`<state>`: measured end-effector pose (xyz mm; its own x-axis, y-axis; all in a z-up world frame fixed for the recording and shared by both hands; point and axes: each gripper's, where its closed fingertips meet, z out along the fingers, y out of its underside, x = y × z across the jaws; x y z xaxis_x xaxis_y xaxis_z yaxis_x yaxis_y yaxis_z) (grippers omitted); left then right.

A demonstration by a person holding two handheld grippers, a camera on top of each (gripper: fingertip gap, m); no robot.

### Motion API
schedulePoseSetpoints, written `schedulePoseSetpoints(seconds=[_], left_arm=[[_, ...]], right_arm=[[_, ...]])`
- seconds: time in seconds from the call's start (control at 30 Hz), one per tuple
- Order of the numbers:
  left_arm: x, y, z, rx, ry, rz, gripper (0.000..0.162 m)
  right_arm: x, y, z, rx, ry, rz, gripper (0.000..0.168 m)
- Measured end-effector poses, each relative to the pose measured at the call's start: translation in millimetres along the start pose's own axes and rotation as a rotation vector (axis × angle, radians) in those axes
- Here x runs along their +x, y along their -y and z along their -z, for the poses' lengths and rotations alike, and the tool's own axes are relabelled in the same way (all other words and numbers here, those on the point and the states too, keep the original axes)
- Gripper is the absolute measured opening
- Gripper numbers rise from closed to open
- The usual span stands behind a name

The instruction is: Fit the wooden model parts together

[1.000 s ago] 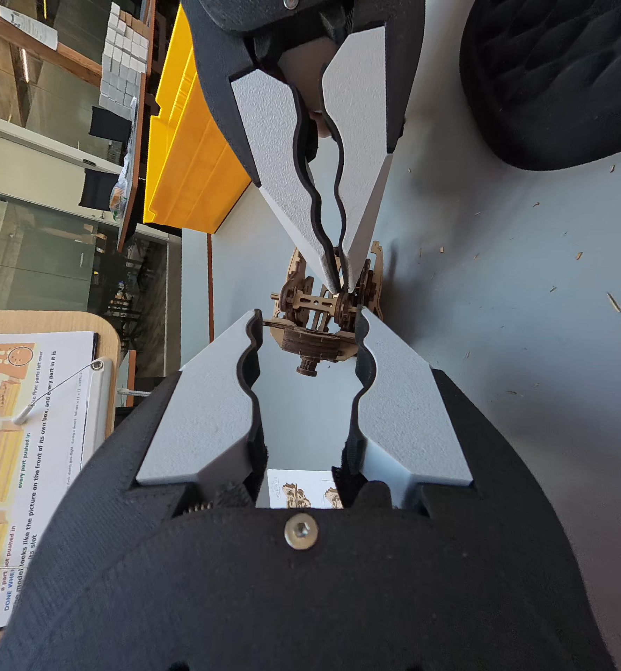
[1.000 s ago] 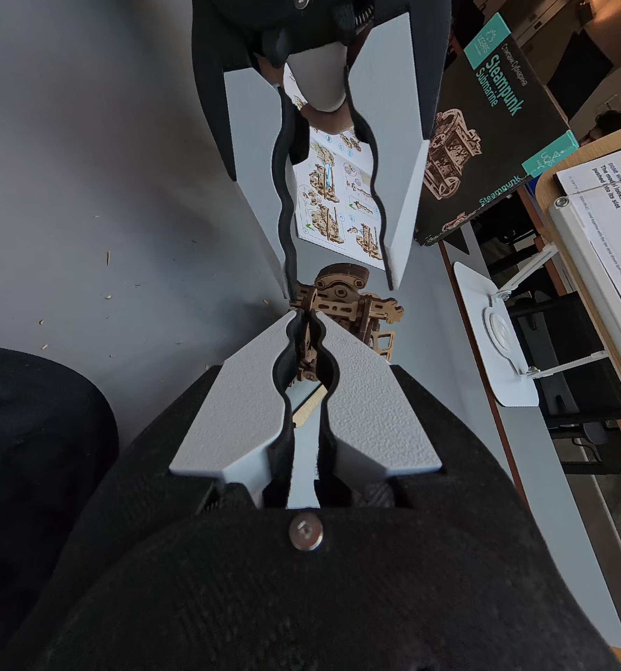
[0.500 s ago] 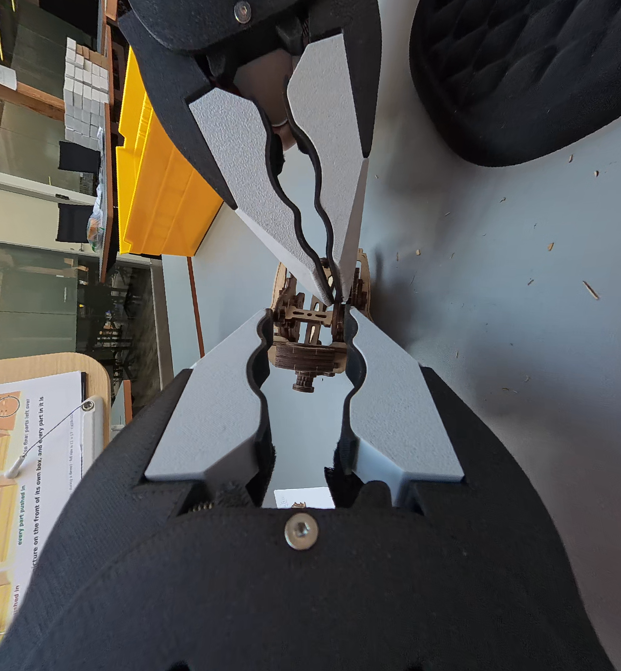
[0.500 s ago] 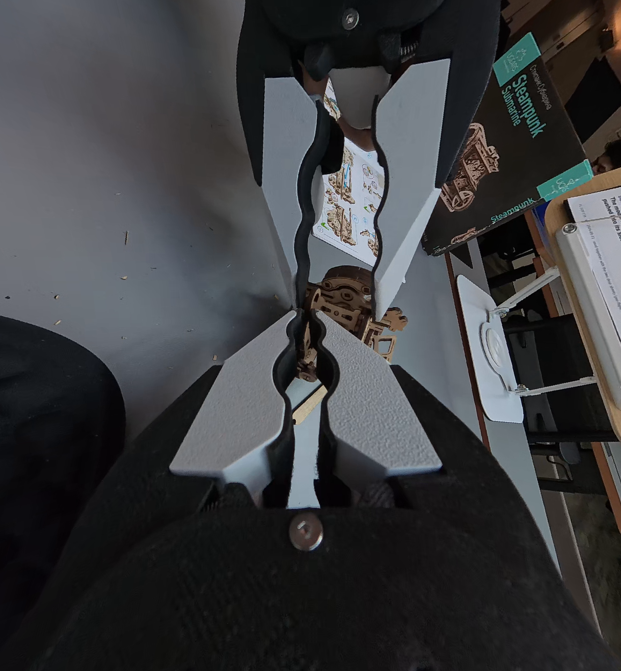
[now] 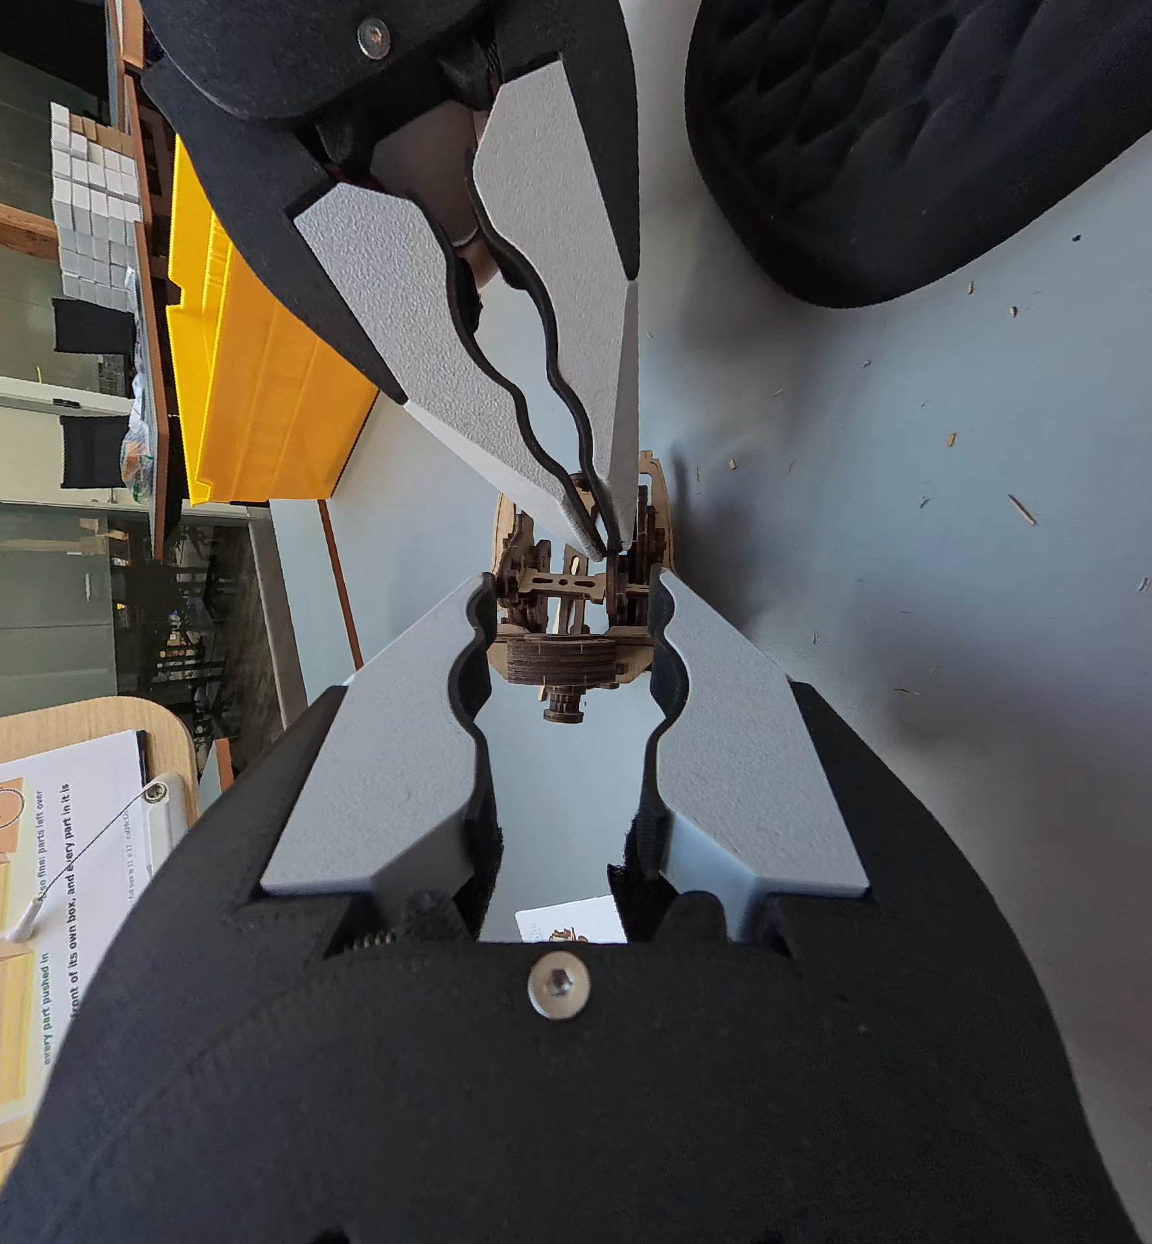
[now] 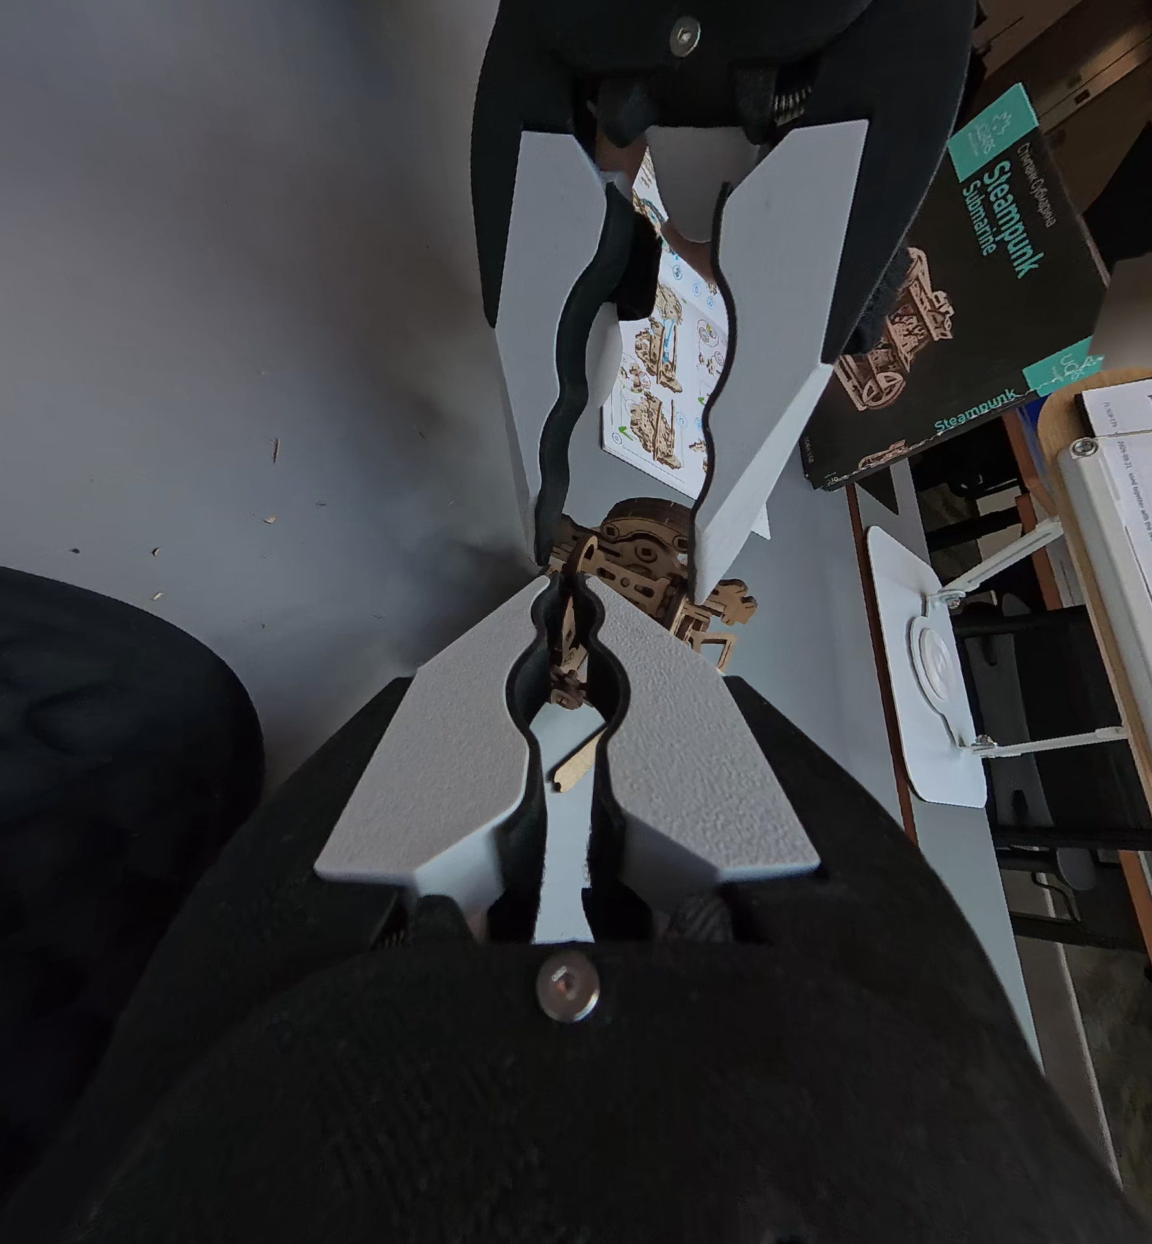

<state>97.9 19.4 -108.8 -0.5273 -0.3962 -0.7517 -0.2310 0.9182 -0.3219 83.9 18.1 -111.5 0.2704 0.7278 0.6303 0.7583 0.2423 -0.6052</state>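
Observation:
A small brown wooden model [image 5: 563, 656] sits over the grey table, and also shows in the right wrist view [image 6: 634, 545]. My left gripper [image 5: 572, 582] straddles it, and its pads touch the model's two sides. In the right wrist view it comes in from the top [image 6: 620, 565]. My right gripper [image 6: 563, 592] is shut on a thin upright wooden plate at the model's near side. In the left wrist view it reaches down from above [image 5: 603, 545]. A light wooden strip [image 6: 573, 761] shows through the gap between its fingers.
A black cushion [image 5: 930, 134] lies on the table [image 5: 964, 606], also seen in the right wrist view [image 6: 55, 740]. A yellow bin [image 5: 257, 377] stands at the far edge. An instruction sheet [image 6: 661, 377] and a dark box [image 6: 964, 283] lie behind the model. A paper on a white stand [image 6: 923, 673] is at the side. Both grippers' tips are close together, under 4 cm apart.
The two grippers have drawn closer together. My left gripper has moved forward, so the model now sits between its fingertips. My right gripper stays shut on the plate.

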Motion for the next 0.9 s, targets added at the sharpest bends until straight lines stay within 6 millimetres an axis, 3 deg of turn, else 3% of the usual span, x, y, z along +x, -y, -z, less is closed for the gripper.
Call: schedulePoseSetpoints(seconds=[0.2,0.33,0.53,0.9], left_arm=[[-4.2,9.8,13.1,0.080,-0.042,0.113,0.039],[-2.3,4.0,10.9,0.041,-0.055,0.110,0.046],[-4.3,6.6,7.9,0.048,-0.056,0.163,0.041],[-6.1,11.6,9.9,0.089,-0.138,0.411,0.038]], right_arm=[[-0.3,4.9,3.3,0.032,0.029,-0.047,0.001],[1.5,9.7,7.4,0.066,0.051,-0.097,0.001],[2.0,13.6,12.4,0.071,0.080,-0.129,0.000],[4.0,16.5,20.9,0.111,0.121,-0.194,0.000]])
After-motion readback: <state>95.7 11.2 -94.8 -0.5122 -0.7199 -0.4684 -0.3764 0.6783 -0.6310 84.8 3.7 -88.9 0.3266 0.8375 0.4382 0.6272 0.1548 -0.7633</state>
